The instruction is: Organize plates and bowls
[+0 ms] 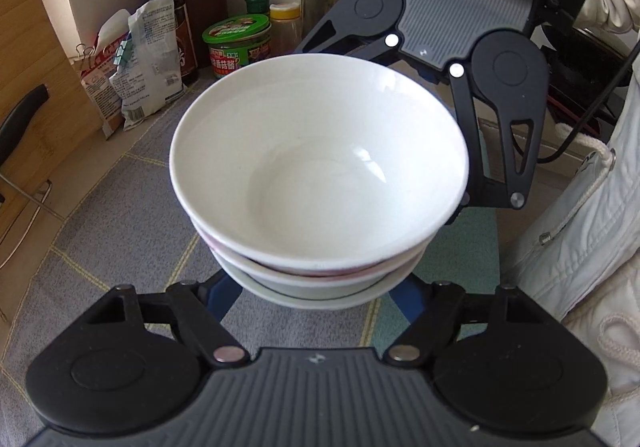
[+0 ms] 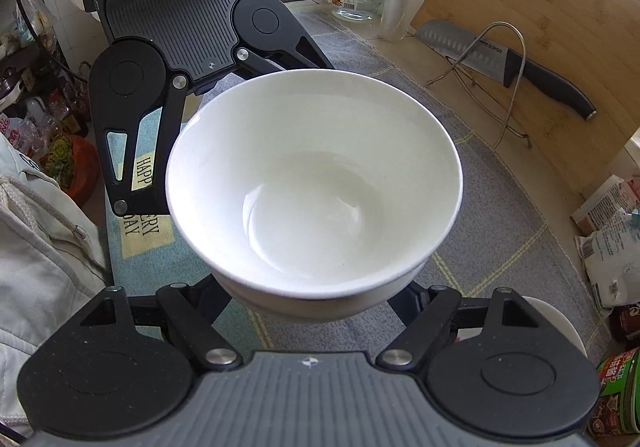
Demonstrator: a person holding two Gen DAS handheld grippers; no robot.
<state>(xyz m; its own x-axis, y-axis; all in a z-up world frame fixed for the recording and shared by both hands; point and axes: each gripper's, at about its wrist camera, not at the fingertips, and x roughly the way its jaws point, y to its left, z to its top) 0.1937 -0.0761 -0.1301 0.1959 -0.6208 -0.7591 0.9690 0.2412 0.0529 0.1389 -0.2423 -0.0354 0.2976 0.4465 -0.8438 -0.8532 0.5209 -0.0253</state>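
Above the cloth [image 1: 100, 207], both hand-held grippers tilt downward, gripping stacked bowls [image 1: 320, 167].

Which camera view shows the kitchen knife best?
The right wrist view. There the kitchen knife lies fully visible against the wooden cutting board, its dimpled blade and black handle both clear. The left wrist view shows only a black handle at its left edge, probably this knife's; the blade is out of frame.

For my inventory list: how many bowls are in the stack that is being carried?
3 at least. The top bowl is plain white; a red-edged bowl nests under it; a third bowl sits lowest. Both tongs reach under the stack, where more may be hidden.
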